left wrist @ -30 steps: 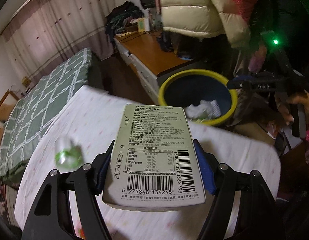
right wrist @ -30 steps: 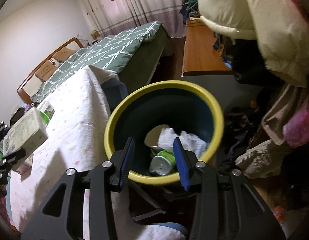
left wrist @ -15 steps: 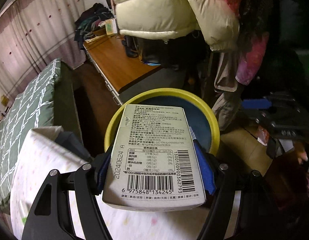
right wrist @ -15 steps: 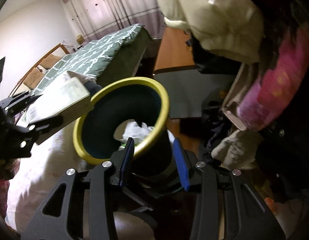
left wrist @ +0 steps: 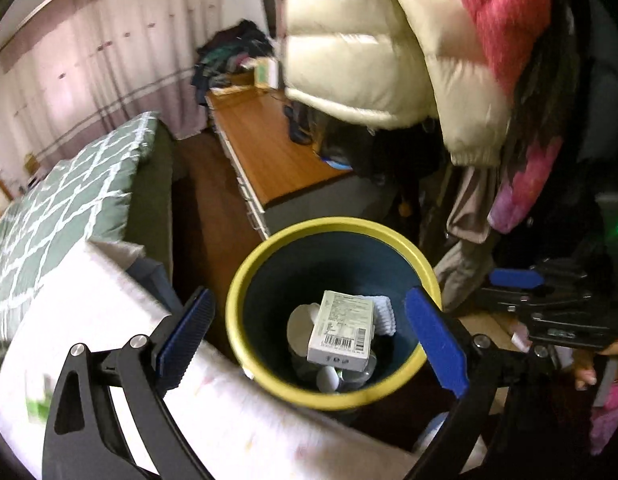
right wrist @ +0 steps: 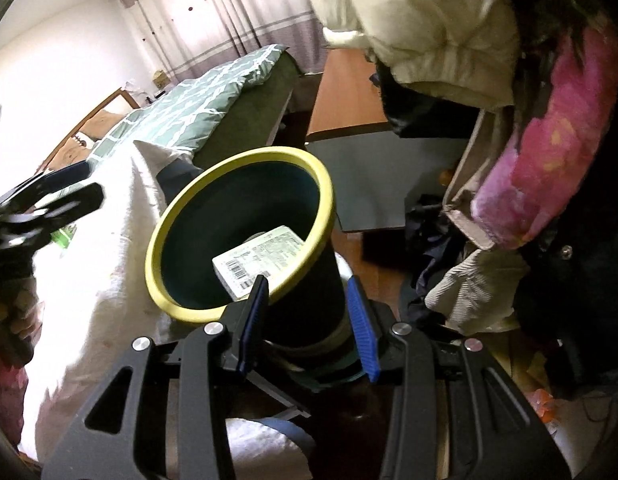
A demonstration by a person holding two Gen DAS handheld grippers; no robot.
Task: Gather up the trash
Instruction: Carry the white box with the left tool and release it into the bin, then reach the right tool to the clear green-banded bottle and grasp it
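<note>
The pale carton box (left wrist: 343, 327) with a barcode lies inside the dark bin with the yellow rim (left wrist: 269, 376), on top of crumpled paper and a can. It also shows in the right wrist view (right wrist: 261, 260) inside the same bin (right wrist: 165, 296). My left gripper (left wrist: 309, 340) is open and empty, its blue pads spread above the bin's mouth. My right gripper (right wrist: 307, 326) is open and empty, its pads on either side of the bin's outer wall, low down. The left gripper also shows in the right wrist view (right wrist: 41, 216), at far left.
The bin stands against a table under a white dotted cloth (left wrist: 109, 320), where a green-labelled bottle (left wrist: 37, 404) lies blurred. A wooden desk (left wrist: 265, 152), a green quilted bed (left wrist: 61, 200) and hanging coats (left wrist: 369, 48) surround the bin. Clothes lie on the floor (right wrist: 469, 292).
My left gripper has opened and the carton box has dropped from it into the bin. My right gripper has stayed open beside the bin.
</note>
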